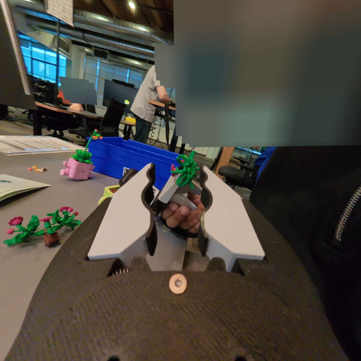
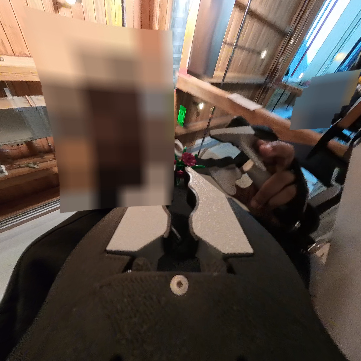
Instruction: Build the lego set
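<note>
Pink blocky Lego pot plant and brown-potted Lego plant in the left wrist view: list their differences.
Pink blocky Lego pot plant: bulky pot, one tall thin stalk, red-orange bloom. Brown-potted Lego plant: small pot, sprawling stems, several magenta flowers. Both have green leaves and sit on the grey table.

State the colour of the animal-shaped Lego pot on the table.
Pink pot; left wrist view shows it best.

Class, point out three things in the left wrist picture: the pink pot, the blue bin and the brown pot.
pink pot (image 1: pixel 78 170), left wrist view, its side wall.
blue bin (image 1: pixel 127 158), left wrist view, its near wall.
brown pot (image 1: pixel 51 238), left wrist view, its side.
</note>
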A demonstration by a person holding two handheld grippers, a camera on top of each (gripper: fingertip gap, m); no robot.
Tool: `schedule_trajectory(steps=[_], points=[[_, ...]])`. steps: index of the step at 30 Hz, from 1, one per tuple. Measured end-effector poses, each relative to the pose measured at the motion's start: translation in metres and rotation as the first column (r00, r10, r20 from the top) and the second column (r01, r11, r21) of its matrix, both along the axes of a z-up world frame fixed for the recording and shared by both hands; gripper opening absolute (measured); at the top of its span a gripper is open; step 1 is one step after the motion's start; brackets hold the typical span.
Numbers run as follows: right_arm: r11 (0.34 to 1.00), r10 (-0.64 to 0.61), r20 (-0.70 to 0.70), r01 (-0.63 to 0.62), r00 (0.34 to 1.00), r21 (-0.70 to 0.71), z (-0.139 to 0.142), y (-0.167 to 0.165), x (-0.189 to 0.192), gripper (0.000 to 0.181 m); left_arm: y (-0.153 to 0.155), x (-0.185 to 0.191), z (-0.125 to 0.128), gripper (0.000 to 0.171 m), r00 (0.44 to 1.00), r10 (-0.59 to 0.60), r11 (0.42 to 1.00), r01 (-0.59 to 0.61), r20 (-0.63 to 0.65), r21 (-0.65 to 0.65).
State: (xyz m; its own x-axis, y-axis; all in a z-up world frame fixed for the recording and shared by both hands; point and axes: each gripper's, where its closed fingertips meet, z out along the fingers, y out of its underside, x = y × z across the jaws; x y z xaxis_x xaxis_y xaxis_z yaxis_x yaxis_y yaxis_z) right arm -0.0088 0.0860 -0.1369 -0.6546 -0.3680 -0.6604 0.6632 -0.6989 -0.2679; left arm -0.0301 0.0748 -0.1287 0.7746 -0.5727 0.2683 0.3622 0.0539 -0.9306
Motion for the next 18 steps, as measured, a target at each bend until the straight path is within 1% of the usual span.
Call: schedule_trajectory(steps=[1,2,4,7,9,12,18], points=[[0.999,0.044,-0.011,-0.043,0.999,0.017,-0.001,-0.005,0.005,0.004,-0.002,0.006,-0.001,0.043,0.999,-0.026,1.0,0.026,-0.029,-0.005],[0.995,0.09,-0.024,-0.089,0.996,0.031,-0.002,-0.009,0.01,0.003,-0.004,0.012,-0.003,0.043,0.997,-0.057,0.998,0.056,-0.061,-0.012],[0.987,0.149,-0.039,-0.147,0.988,0.062,-0.003,-0.015,0.019,0.004,-0.009,0.025,-0.005,0.038,0.986,-0.121,0.993,0.119,-0.116,-0.023],[0.971,0.212,-0.054,-0.203,0.976,0.129,-0.006,-0.025,0.03,0.004,-0.016,0.039,-0.007,0.031,0.967,-0.191,0.982,0.189,-0.167,-0.031],[0.962,0.233,-0.059,-0.222,0.971,0.157,-0.008,-0.028,0.034,0.004,-0.021,0.047,-0.008,0.022,0.953,-0.225,0.974,0.224,-0.202,-0.027],[0.961,0.242,-0.063,-0.231,0.968,0.153,-0.008,-0.027,0.035,0.004,-0.025,0.053,-0.011,0.013,0.938,-0.252,0.967,0.252,-0.236,-0.033],[0.948,0.276,-0.048,-0.263,0.96,0.179,-0.012,-0.035,0.036,0.004,-0.022,0.057,-0.018,0.01,0.93,-0.268,0.963,0.259,-0.252,-0.068]])
